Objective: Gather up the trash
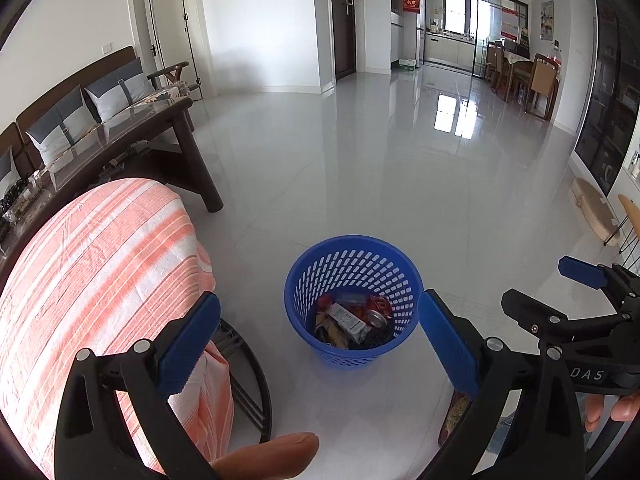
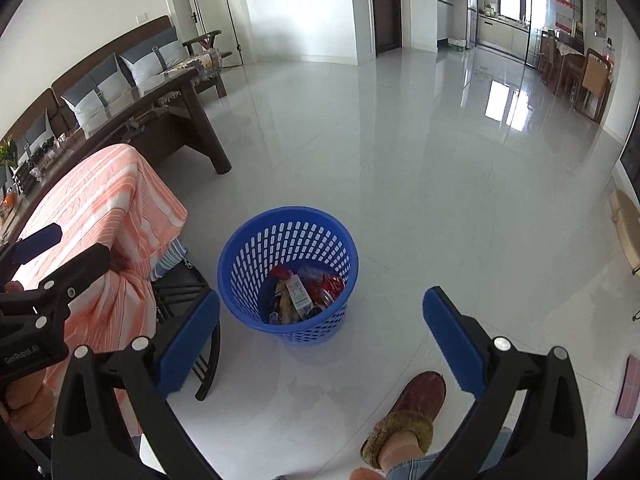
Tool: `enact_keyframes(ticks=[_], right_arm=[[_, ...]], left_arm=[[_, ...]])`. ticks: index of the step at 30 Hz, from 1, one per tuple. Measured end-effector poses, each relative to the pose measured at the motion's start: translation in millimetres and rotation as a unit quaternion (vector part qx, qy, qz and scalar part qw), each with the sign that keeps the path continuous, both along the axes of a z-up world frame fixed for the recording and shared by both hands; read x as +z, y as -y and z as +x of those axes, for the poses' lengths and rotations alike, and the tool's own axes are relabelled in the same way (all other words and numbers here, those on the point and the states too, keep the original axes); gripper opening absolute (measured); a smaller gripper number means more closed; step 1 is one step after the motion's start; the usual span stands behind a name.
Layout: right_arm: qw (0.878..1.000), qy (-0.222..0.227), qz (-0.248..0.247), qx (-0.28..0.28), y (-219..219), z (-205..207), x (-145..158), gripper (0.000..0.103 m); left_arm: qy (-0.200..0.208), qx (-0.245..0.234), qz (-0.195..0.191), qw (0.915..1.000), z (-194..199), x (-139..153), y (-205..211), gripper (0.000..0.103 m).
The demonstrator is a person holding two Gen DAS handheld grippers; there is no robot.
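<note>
A blue perforated plastic basket (image 1: 396,272) stands on the pale tiled floor, also in the right wrist view (image 2: 240,256). Inside lie wrappers, a small white carton (image 1: 350,322) (image 2: 298,292) and a crushed can (image 1: 377,317). My left gripper (image 1: 320,340) hovers above and in front of the basket, open with nothing between its blue pads. My right gripper (image 2: 322,336) is likewise open and empty, a little above the basket. Each gripper shows at the edge of the other's view, the right (image 1: 548,292) and the left (image 2: 68,254).
A small table under an orange-striped cloth (image 1: 100,280) (image 2: 112,208) stands left of the basket. Behind it are a dark wooden coffee table (image 1: 132,140) and sofa. A person's slippered foot (image 2: 408,412) is near the bottom. Open floor stretches toward the dining chairs (image 1: 540,80).
</note>
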State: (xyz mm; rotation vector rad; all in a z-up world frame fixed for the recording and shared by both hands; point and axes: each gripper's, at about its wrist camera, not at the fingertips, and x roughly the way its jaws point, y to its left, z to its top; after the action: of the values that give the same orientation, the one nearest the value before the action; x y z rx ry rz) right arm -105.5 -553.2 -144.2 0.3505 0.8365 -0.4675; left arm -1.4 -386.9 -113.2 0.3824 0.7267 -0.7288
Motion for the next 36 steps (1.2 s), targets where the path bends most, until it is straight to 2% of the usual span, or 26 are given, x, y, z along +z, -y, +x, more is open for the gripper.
enact_keyframes(ticks=[7, 14, 36], right_arm=[[1.000, -0.006, -0.012, 0.015, -9.7, 5.1, 2.5, 0.098], [0.999, -0.024, -0.046, 0.012, -15.6, 8.5, 1.7, 0.098], [0.998, -0.027, -0.051, 0.007, -12.9, 9.7, -0.1, 0.098]], left_arm=[[-0.015, 0.002, 0.016, 0.9997, 2.0, -10.2, 4.7, 0.098], [-0.024, 0.009, 0.027, 0.9993, 5.1, -16.9, 7.3, 0.098], [-0.030, 0.016, 0.032, 0.9989, 6.9, -19.9, 8.6, 0.098]])
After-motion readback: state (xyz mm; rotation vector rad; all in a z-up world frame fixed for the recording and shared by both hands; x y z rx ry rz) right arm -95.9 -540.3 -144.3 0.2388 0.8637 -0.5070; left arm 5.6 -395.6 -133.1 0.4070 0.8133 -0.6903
